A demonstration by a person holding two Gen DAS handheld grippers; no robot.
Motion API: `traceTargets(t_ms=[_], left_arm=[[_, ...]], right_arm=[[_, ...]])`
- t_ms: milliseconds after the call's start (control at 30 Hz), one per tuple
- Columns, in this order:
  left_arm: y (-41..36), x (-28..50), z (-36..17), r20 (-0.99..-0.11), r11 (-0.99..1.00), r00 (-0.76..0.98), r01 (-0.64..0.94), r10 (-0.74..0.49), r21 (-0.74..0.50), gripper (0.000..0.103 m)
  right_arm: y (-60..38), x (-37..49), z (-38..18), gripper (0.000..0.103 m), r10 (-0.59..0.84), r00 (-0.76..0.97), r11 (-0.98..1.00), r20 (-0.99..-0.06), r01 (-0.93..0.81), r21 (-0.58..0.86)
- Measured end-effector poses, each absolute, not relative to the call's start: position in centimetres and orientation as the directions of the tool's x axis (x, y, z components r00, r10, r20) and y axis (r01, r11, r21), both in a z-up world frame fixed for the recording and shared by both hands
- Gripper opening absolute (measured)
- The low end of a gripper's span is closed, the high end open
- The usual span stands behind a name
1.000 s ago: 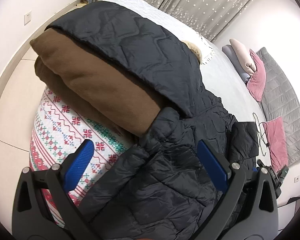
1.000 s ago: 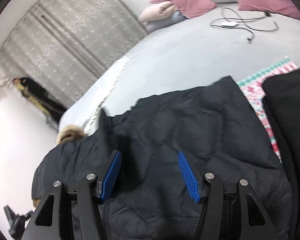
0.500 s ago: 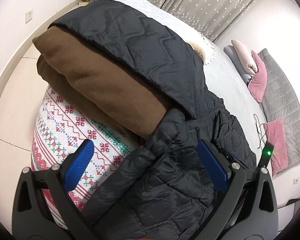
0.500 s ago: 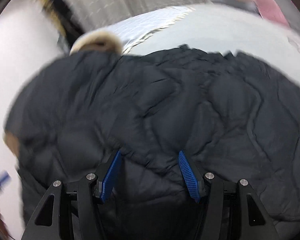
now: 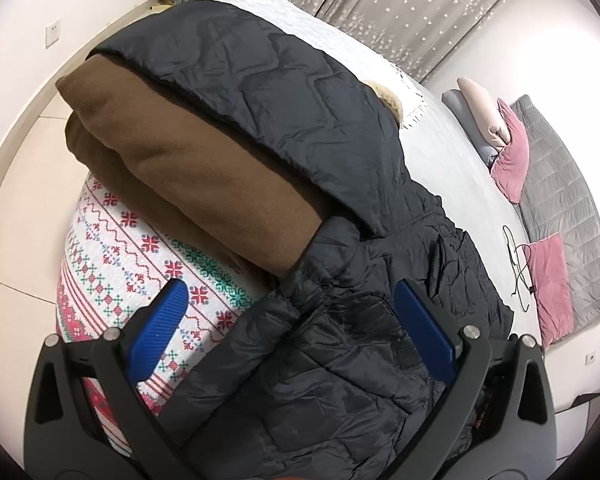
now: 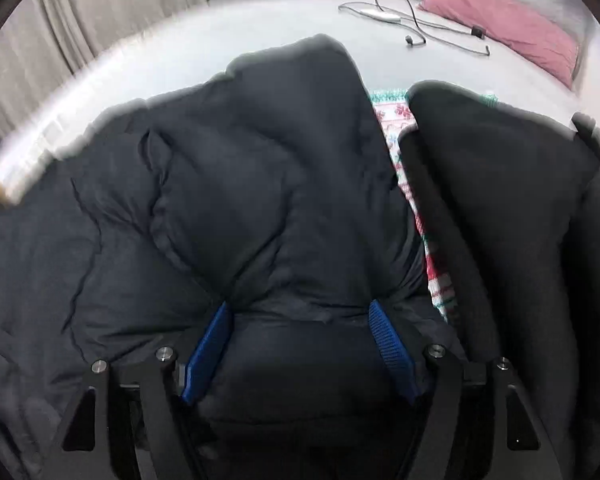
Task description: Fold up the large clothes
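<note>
A large dark quilted jacket (image 5: 284, 92) with brown lining (image 5: 204, 168) lies folded on a patterned blanket (image 5: 112, 240) at the bed's corner. A puffy sleeve (image 5: 340, 344) runs from the fold toward me. My left gripper (image 5: 296, 300) is open and hovers over the sleeve, its left finger above the blanket. In the right wrist view the jacket (image 6: 240, 184) fills the frame. My right gripper (image 6: 300, 316) is open, with a thick bunch of the jacket lying between its blue pads (image 6: 208, 344). The fabric bulges over the fingertips.
A second dark garment (image 6: 500, 208) lies right of the jacket, with a strip of blanket (image 6: 404, 168) between them. The grey bed (image 5: 460, 184) holds a cable (image 6: 412, 24), pink pillows (image 5: 512, 160) and a grey quilt. The floor (image 5: 20, 184) lies left of the bed corner.
The right gripper swung across the jacket and pushed into it, so fabric now sits between its fingers. The left gripper has barely moved and stays open over the sleeve.
</note>
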State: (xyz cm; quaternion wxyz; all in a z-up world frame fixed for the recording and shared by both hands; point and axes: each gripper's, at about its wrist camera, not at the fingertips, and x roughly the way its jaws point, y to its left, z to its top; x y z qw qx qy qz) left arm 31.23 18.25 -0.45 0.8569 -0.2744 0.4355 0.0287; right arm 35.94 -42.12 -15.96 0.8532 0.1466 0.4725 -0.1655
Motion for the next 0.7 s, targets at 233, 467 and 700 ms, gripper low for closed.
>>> traceTargets(t_ms=[233, 467, 700], left_arm=[[21.2, 31.0, -0.2, -0.745, 0.814, 0.649, -0.345, -0.153, -0.468, 0.102], [26.6, 30.8, -0.5, -0.707, 0.715, 0.688, -0.412, -0.162, -0.564, 0.102], [32.6, 30.7, 0.7, -0.603, 0.564, 0.785, -0.439, -0.138, -0.7, 0.101]], right_arm=[[-36.7, 32.9, -10.6, 0.073, -0.073, 0.553, 0.942, -0.83, 0.311, 0.124], [-31.9, 23.2, -6.5, 0.076, 0.094, 0.628, 0.951, -0.773, 0.174, 0.257], [-30.8, 22.0, -9.7, 0.076, 0.139, 0.605, 0.944, -0.784, 0.158, 0.29]])
